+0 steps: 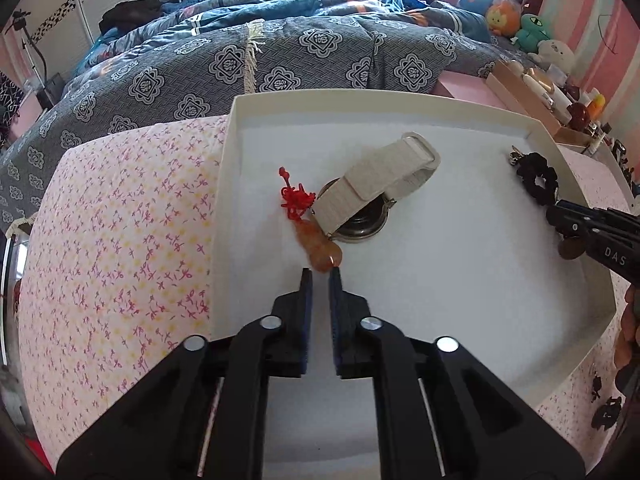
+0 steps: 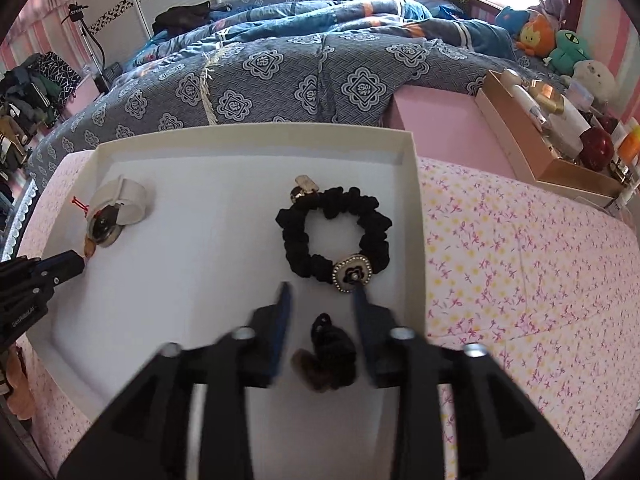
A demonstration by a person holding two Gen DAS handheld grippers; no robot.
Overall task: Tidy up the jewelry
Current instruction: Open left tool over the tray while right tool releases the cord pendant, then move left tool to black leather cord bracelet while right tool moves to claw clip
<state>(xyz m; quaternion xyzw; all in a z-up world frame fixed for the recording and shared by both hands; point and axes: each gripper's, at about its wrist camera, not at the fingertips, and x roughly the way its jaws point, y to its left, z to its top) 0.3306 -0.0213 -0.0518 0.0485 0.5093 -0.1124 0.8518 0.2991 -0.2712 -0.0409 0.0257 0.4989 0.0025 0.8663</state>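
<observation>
Jewelry lies spread inside a shallow white tray (image 2: 256, 140) that rests on a pink flowered surface (image 2: 520, 272) beside a bed (image 2: 280, 60). At the tray's left side an orange pendant (image 1: 320, 250) with a red knotted cord (image 1: 296, 198) lies touching a watch (image 1: 366, 220) whose pale fabric strap (image 1: 380, 176) folds back over the case. Toward the right side sits a black scrunchie (image 2: 332, 236) with a flower charm (image 2: 354, 274), and nearer the camera a small dark piece with a brown tuft (image 2: 330, 358), too blurred to name.

The left hand-held gripper (image 1: 320, 274) has its jaws a narrow gap apart, tips right at the pendant's lower end and not closed on it. The right hand-held gripper (image 2: 322, 298) is spread wide and empty, its fingers standing either side of the small dark piece, with one tip just by the flower charm.

Risks from here look plain enough. The pendant is smooth and rounded, so a pinch at its very end could squirt it out from between the pads. Its cord lies against the watch, and a lift might drag or snag there. On the right, closing carelessly could catch the charm along with the dark piece.
</observation>
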